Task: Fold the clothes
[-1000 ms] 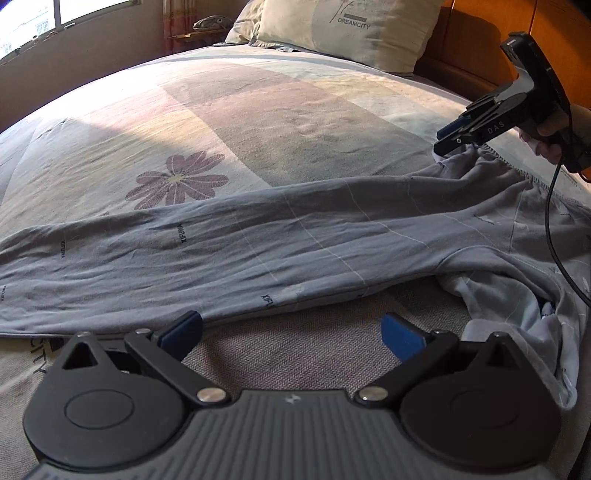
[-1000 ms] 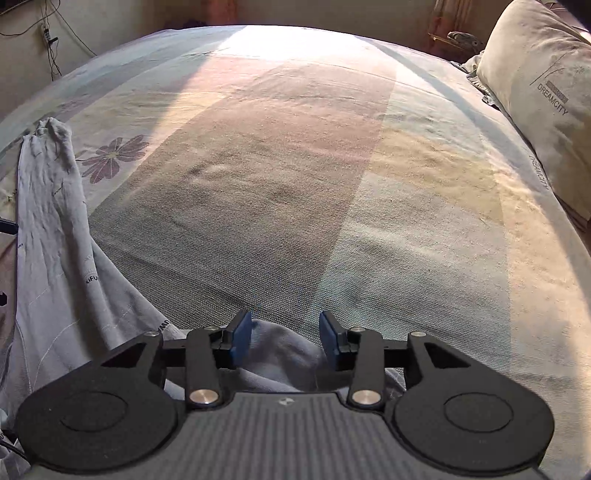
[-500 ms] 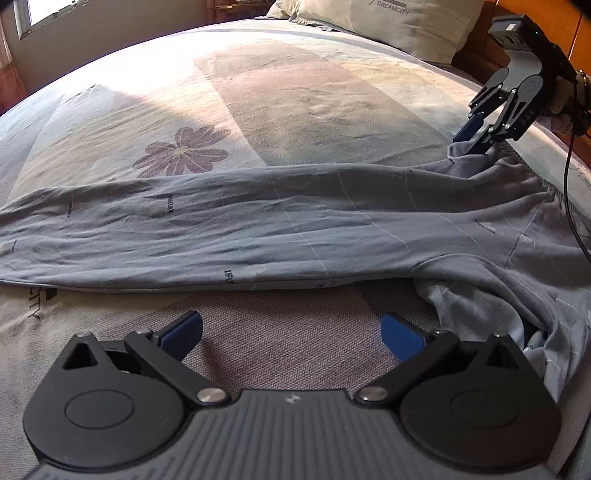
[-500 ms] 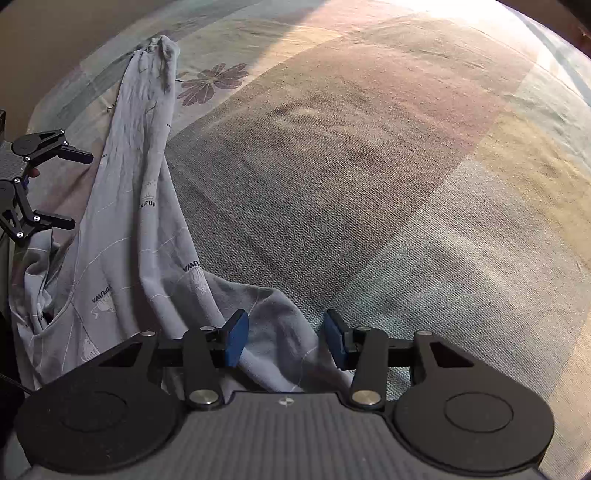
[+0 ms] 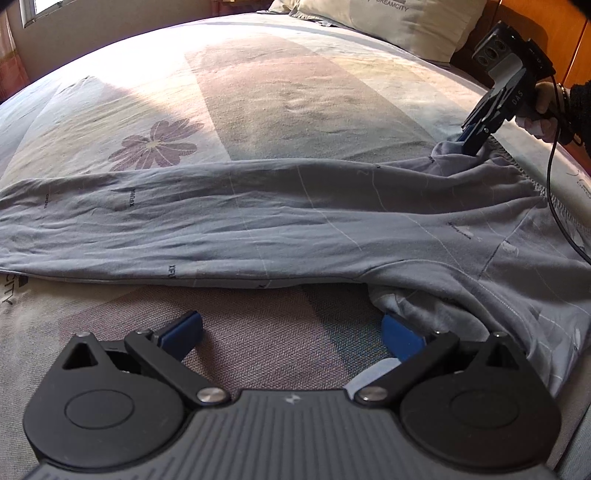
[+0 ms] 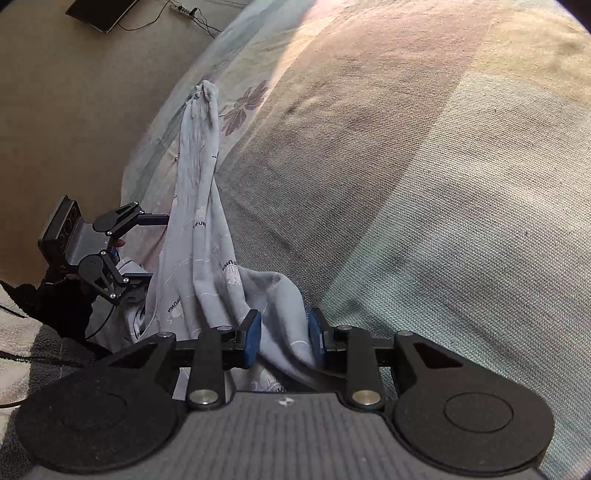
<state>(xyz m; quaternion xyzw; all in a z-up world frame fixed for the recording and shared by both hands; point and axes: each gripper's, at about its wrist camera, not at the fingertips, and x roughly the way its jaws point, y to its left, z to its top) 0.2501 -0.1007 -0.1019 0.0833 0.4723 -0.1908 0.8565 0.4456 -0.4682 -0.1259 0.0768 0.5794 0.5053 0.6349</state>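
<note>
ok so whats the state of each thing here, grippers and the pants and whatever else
left gripper: open, fingers wide apart just above the bedsheet, holding nothing
right gripper: shut on a bunched fold at the waist end of the grey pants
grey pants: laid out lengthwise, legs together, wrinkled, not yet folded
bedsheet: spread flat over the bed
pillow: lying at the head of the bed

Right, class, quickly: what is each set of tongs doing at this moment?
Left tongs: open wide, holding nothing, low over the bedspread.
Right tongs: closed on a bunched fold at the waist end of the grey trousers.
</note>
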